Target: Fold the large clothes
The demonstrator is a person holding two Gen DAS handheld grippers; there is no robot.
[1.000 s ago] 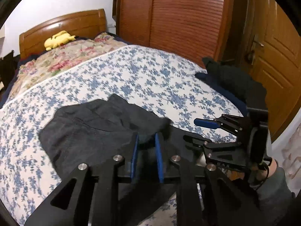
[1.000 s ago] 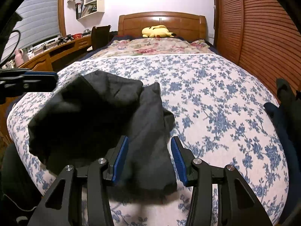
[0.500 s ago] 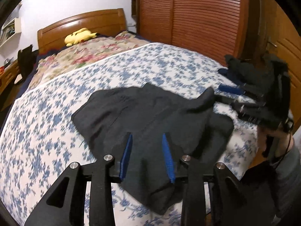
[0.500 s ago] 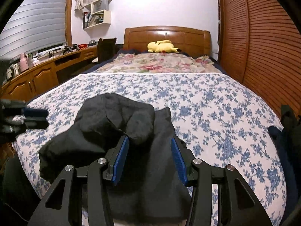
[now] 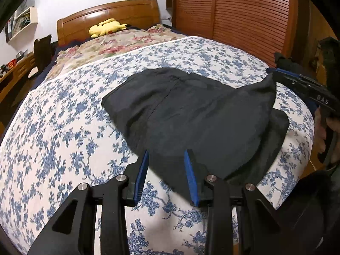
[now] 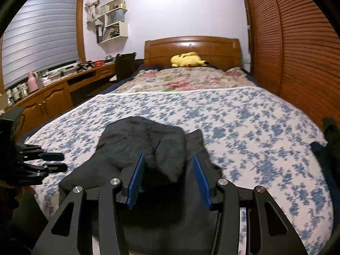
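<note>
While black garment (image 5: 191,114) lies on bed (image 5: 63,127), left gripper (image 5: 167,176) fingers apart.

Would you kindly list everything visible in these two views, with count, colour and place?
garment: one, black, spread on the near end of the bed.
bedspread: one, white with blue flowers, covering the bed.
floral quilt: one, pink and cream, near the headboard.
plush toy: one, yellow, by the headboard.
headboard: one, brown wood.
wardrobe doors: brown, slatted, right of the bed.
desk: one, brown, left of the bed.
left gripper: black, blue pads, open, over the garment's edge.
right gripper: black, blue pads, fabric between them.
</note>
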